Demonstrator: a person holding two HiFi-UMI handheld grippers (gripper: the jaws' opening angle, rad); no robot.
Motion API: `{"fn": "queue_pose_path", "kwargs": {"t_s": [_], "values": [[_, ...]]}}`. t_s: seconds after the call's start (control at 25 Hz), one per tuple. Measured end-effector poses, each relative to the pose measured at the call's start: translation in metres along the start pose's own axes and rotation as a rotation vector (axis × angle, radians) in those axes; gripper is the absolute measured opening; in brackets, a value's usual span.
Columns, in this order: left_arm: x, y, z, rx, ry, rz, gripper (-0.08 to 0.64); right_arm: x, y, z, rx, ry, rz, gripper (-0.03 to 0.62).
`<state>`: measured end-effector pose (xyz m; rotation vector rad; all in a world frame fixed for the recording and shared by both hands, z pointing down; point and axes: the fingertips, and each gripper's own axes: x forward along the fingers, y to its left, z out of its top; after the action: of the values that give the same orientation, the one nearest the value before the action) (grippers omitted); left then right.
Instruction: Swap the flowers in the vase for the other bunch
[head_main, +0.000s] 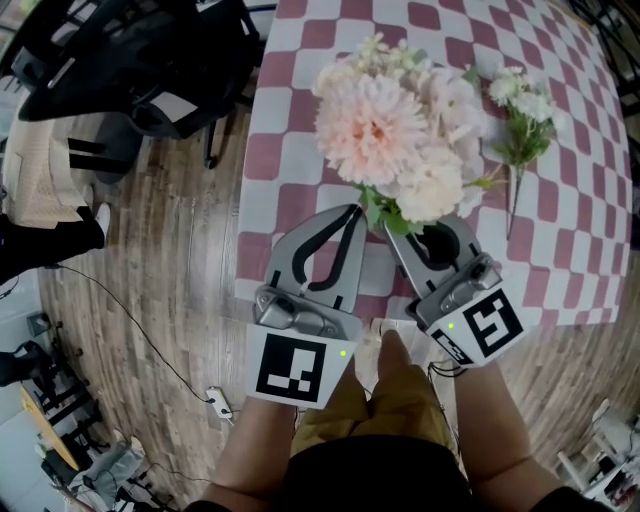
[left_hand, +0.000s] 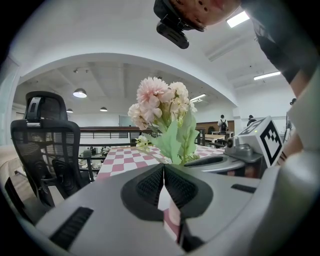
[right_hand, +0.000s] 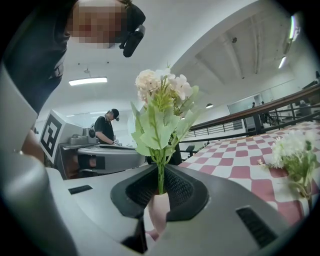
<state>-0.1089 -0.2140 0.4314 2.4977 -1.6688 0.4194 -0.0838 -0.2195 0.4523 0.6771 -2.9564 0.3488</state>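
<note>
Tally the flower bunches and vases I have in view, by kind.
Bunches: 2, pink bunch and white bunch
Vases: 1, vase
Total: 3

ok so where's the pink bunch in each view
Head view: pink bunch at top centre, over the table.
Left gripper view: pink bunch at centre, beyond the shut jaws.
Right gripper view: pink bunch at centre, rising from the vase between the jaws.
Shared landmark: the checked tablecloth.
</note>
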Motion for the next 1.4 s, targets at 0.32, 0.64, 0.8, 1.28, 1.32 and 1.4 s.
{"fn": "queue_pose_path", "kwargs": {"t_s": [0.32,0.64,0.8,1.28,1.32,1.4], "values": [[-0.001,-0.001,-0.004,0.0,0.007,-0.011,0.009,0.0,0.002,-0.002,-0.003,0.01,0.0,0.045],[-0.003,-0.004,-0.004,0.0,0.007,-0.015,0.009,-0.002,0.004,0.0,-0.016,0.005,-0.002,0.077],[-0.004,-0.005,-0.004,0.0,0.003,-0.015,0.009,-0.003,0.005,0.003,-0.026,0.002,-0.008,0.144],[-0.011,-0.004,-0.003,0.006,-0.004,-0.014,0.009,-0.009,0.009,0.01,-0.04,-0.04,-0.02,0.067],[-0.011,-0.004,-0.004,0.007,-0.005,-0.014,0.009,-0.009,0.01,0.01,-0.04,-0.042,-0.023,0.064],[-0.012,-0.005,-0.005,0.008,-0.005,-0.016,0.009,-0.011,0.01,0.008,-0.04,-0.041,-0.027,0.06]]}}
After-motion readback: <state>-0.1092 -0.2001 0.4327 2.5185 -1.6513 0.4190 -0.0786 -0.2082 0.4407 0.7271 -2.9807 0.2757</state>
